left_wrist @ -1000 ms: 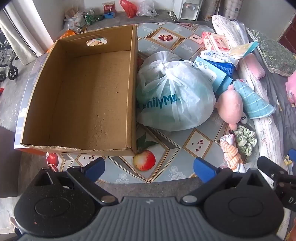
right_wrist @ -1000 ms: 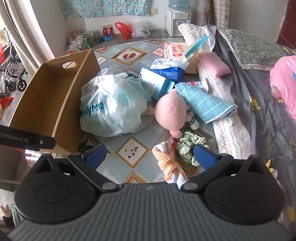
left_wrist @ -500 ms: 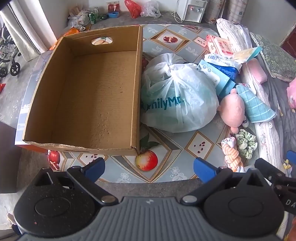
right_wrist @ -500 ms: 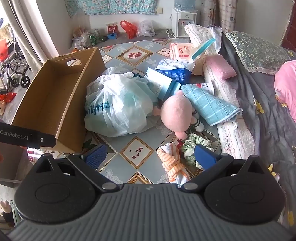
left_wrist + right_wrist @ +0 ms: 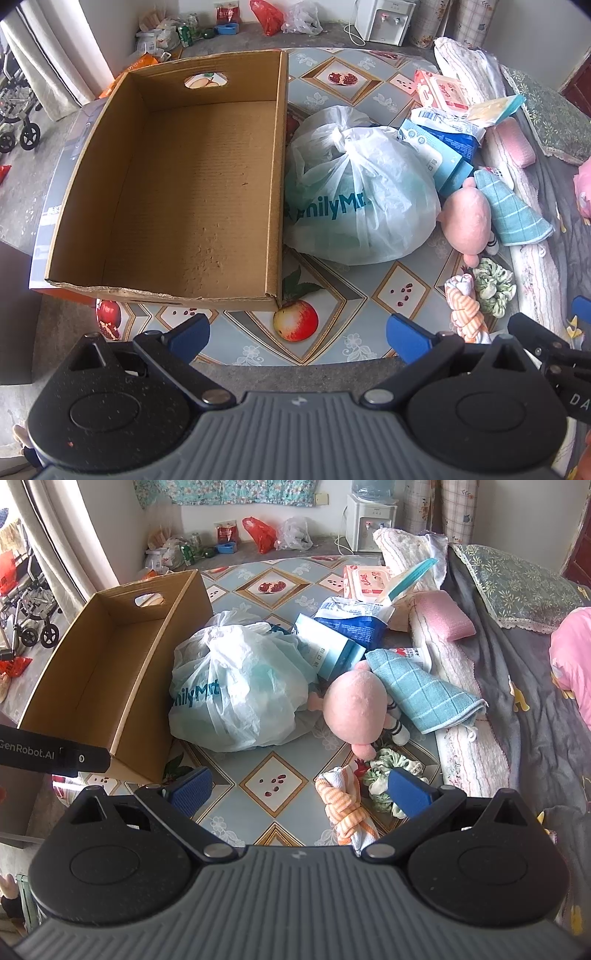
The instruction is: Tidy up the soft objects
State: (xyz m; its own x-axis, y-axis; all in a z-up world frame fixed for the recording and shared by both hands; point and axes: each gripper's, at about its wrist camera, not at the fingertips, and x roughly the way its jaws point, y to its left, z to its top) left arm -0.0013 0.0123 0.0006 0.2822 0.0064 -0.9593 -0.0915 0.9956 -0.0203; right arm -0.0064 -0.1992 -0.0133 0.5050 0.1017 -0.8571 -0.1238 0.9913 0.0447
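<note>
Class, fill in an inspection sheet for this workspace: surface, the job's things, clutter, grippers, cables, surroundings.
Surface: table under a fruit-print cloth.
Job's things: cardboard box with nothing inside; pink plush toy, blue checked cloth, green scrunchie and striped knotted cloth lie outside the box.
Clutter: tied plastic bag against the box's side; blue packets; pink packet.
Grippers: left gripper and right gripper open, holding nothing.
Cables: white cord by the water dispenser.
Surroundings: bedding to the right; floor bags at the wall.
</note>
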